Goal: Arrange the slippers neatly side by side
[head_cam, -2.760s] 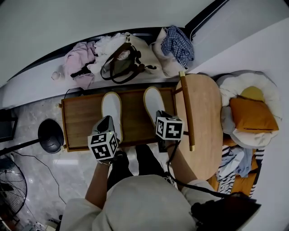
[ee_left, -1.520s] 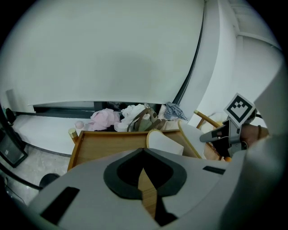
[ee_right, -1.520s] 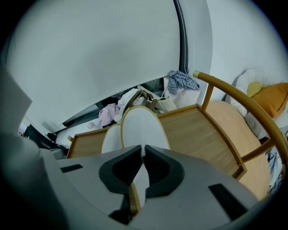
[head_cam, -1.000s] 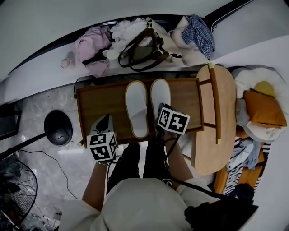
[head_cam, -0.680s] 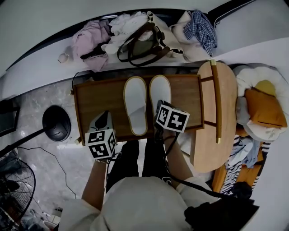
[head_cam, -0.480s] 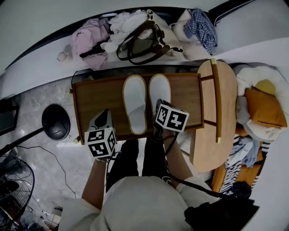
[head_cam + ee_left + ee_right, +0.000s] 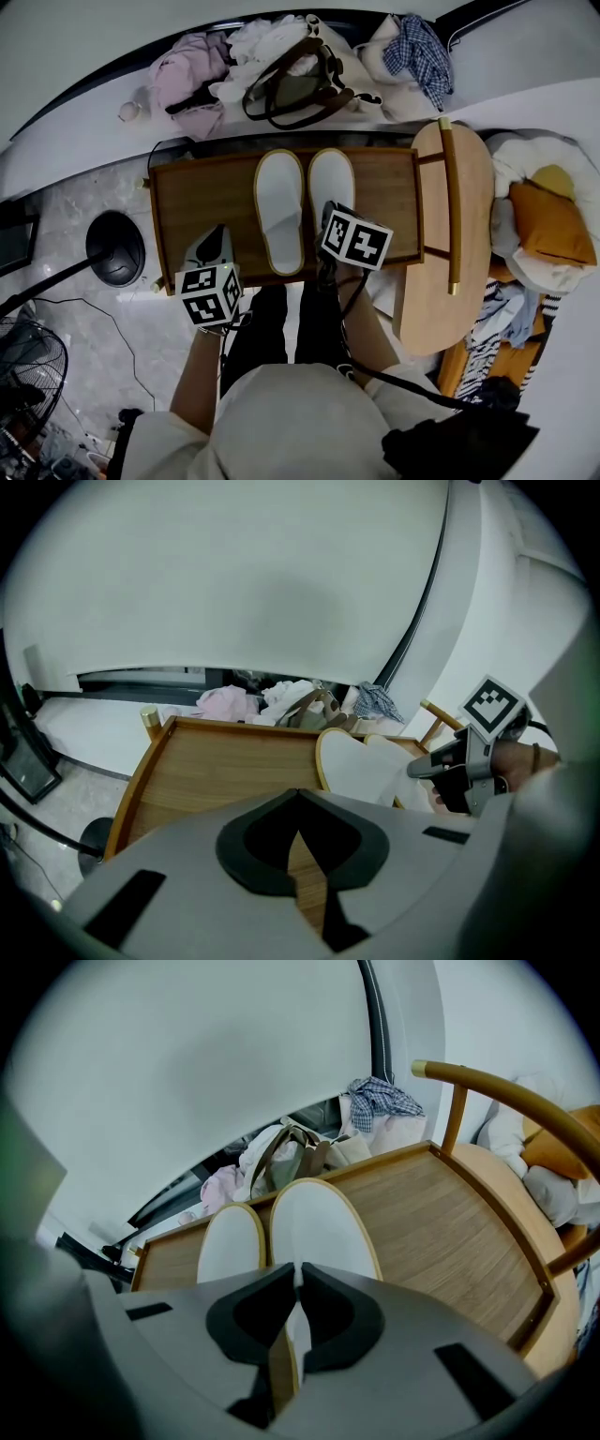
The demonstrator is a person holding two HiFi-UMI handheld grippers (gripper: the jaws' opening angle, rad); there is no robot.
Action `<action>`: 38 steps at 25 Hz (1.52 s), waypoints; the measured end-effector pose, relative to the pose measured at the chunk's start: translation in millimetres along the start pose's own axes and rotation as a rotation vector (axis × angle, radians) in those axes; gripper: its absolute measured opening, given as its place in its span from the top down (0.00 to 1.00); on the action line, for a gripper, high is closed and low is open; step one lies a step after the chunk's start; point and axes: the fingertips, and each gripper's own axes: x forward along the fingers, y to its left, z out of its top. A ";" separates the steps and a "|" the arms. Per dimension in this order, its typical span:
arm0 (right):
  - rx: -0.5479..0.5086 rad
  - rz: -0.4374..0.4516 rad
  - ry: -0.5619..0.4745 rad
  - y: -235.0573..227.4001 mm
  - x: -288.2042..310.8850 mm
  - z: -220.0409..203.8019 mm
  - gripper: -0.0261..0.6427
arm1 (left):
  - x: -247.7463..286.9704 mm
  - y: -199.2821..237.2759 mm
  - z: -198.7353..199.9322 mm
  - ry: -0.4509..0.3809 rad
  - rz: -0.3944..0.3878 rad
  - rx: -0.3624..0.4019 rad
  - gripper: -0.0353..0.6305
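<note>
1. The two white fabric slippers with tan edging [image 7: 279,211] are laid side by side near the middle of the low wooden bench with a raised rim [image 7: 202,202]. The toes are turned to the far edge and the heels to the near edge. Their inner sides are touching or very nearly so, and the toes appear about level in the head view.
2. The heel rim of the right-hand slipper [image 7: 323,1227] is pinched by the right gripper [image 7: 298,1283]. Its jaws are drawn almost together, with only the thin white edge between them.
3. This hold is judged to serve a last alignment: by the heel, the slipper can be swung parallel against the left-hand slipper [image 7: 230,1246]. The pairing looks nearly complete, and letting go is judged to be what remains.
4. Nothing is held by the left gripper [image 7: 298,799]. Its jaws are pressed together on nothing, with bare wood seen below them, and it is kept over the near edge, left of the slippers and apart from them. It is judged to be idle.
5. Both forearms are reached forward and down from the body. The right gripper is pointed low toward the far edge, while the left gripper is held further back, its marker cube turned upward.
</note>
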 end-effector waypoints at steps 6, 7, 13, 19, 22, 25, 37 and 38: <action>-0.008 0.003 0.005 0.6 1.3 -1.0 0.89 | -0.5 -0.8 -1.9 0.002 0.006 -0.003 0.92; -0.011 0.002 0.005 0.1 1.5 -1.0 0.89 | -0.3 -1.0 -2.2 0.002 0.006 -0.004 0.92; -0.051 0.008 -0.007 -1.3 1.5 -0.6 0.89 | 0.9 -2.9 -3.5 0.003 0.008 -0.008 0.92; -0.072 0.027 -0.007 -0.3 1.0 -0.8 0.89 | 1.2 -6.6 -3.2 -0.004 0.009 -0.015 0.92; -0.085 0.028 -0.002 -2.3 -0.8 -0.4 0.83 | 0.1 -9.0 -2.1 -0.008 0.012 -0.020 0.92; -0.098 0.029 0.001 -4.5 -3.0 -0.2 0.82 | -0.6 -10.9 -2.0 -0.016 0.016 -0.028 0.92; -0.212 0.095 -0.012 6.2 -31.1 7.7 0.81 | -16.2 -28.8 11.1 -0.070 0.030 -0.063 0.92; -0.221 0.100 -0.016 6.4 -34.6 9.9 0.81 | -19.0 -31.3 14.0 -0.080 0.033 -0.064 0.92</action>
